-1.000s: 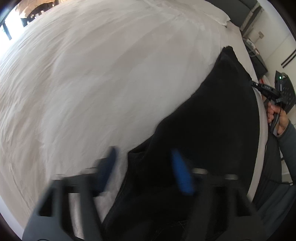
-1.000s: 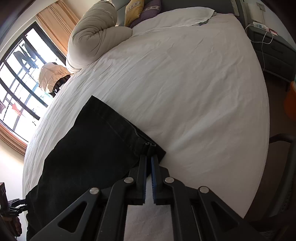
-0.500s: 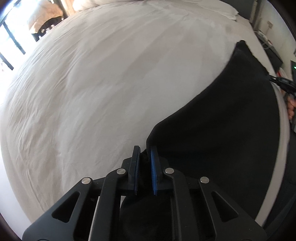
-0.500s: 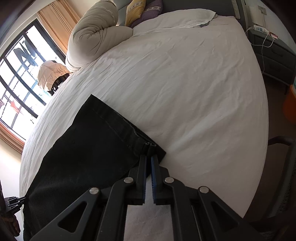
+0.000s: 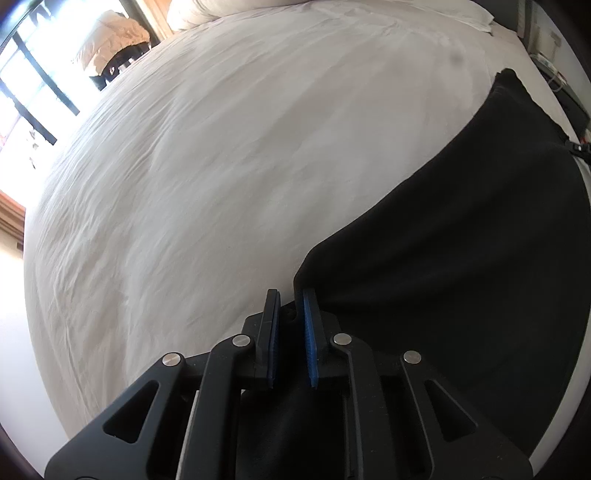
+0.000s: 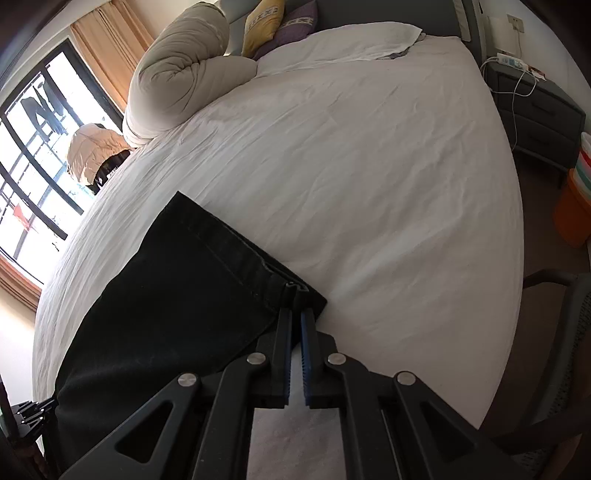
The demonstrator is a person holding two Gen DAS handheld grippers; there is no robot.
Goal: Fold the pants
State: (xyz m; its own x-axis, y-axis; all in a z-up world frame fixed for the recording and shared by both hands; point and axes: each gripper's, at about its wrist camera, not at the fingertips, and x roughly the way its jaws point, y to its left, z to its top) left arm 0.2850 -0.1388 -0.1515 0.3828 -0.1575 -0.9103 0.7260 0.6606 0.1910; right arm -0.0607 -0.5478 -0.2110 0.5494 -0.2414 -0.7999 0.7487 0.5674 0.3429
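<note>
Nearest the right camera, right tool [image 6: 295, 321] clamped on the pants [image 6: 166, 302] at a hem corner. Left tool [image 5: 290, 301] pinches the opposite end's edge, jaws easing apart slightly, cloth between them. Pants lie flat, black, along the bed [image 6: 369, 166] near edge. Beyond: rolled duvet [image 6: 177, 74], pillows [image 6: 264, 24], nightstand [image 6: 535, 107], window [image 6: 33, 122].
</note>
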